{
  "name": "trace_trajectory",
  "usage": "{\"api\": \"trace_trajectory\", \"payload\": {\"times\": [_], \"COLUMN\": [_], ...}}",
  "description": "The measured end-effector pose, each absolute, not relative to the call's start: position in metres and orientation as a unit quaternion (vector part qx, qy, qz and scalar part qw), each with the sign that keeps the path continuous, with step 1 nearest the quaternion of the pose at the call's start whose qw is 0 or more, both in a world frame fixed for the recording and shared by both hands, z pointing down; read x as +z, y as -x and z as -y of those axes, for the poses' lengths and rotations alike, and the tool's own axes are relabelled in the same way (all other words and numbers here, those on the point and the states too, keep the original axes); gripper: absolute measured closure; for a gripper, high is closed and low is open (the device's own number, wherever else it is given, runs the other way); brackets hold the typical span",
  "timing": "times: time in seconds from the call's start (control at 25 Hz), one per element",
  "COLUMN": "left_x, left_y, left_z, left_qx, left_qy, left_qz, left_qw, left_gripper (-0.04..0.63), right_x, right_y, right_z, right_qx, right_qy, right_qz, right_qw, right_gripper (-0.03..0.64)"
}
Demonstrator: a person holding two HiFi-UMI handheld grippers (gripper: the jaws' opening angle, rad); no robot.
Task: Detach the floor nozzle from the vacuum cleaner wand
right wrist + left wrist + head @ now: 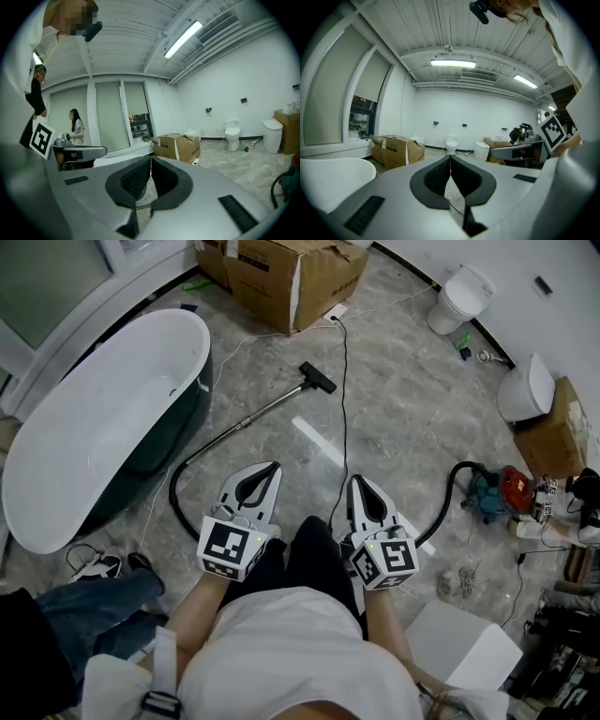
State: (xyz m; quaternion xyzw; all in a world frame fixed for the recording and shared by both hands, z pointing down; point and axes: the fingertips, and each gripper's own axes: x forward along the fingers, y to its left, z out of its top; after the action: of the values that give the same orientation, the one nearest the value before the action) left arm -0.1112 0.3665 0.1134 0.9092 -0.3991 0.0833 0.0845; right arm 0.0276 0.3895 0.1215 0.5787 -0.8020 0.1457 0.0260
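Left gripper (273, 468) and right gripper (357, 481), fingers together, lie far from floor nozzle (317, 377).

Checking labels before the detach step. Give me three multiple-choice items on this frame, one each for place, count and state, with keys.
1. Where does the black plastic floor nozzle on the slim metal vacuum wand lie?
A. on a table
B. on the grey marbled floor
C. propped against a wall

2. How many white ceramic toilets are in the head view?
A. one
B. two
C. four

3. How do the left gripper and the right gripper stand?
A. both shut, empty
B. left open, right shut
C. both shut on the wand

Key:
1 B: the nozzle lies flat on the floor, below the brown cardboard box.
2 B: one toilet stands by the far wall and a second is to its right.
3 A: each gripper's fingers meet with nothing between them.
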Motion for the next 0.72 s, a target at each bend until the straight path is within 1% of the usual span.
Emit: {"api": "trace_trajectory", "payload": {"times": [0.52, 0.72], "left_x": [0.125, 0.130], "left_y": [0.107, 0.093], "left_z": [-0.347, -0.326], "left_qx": [0.090, 0.090], "left_qy": [-0.911, -0.908], "left_qz": [0.391, 0.398], "left_qw": [0.097, 0.101], "left_gripper": [0.584, 0.584], "right_x": [0.128, 0.126], "right_y": [-0.028, -0.040], "right_z": [-0.366, -0.341], "right_qx": [0.149, 0.138], "right_qy": [-0.578, -0.569], "right_qz": [0.802, 0.809], "right_qw": [0.041, 0.044], "right_gripper": [0.600, 0.600]}}
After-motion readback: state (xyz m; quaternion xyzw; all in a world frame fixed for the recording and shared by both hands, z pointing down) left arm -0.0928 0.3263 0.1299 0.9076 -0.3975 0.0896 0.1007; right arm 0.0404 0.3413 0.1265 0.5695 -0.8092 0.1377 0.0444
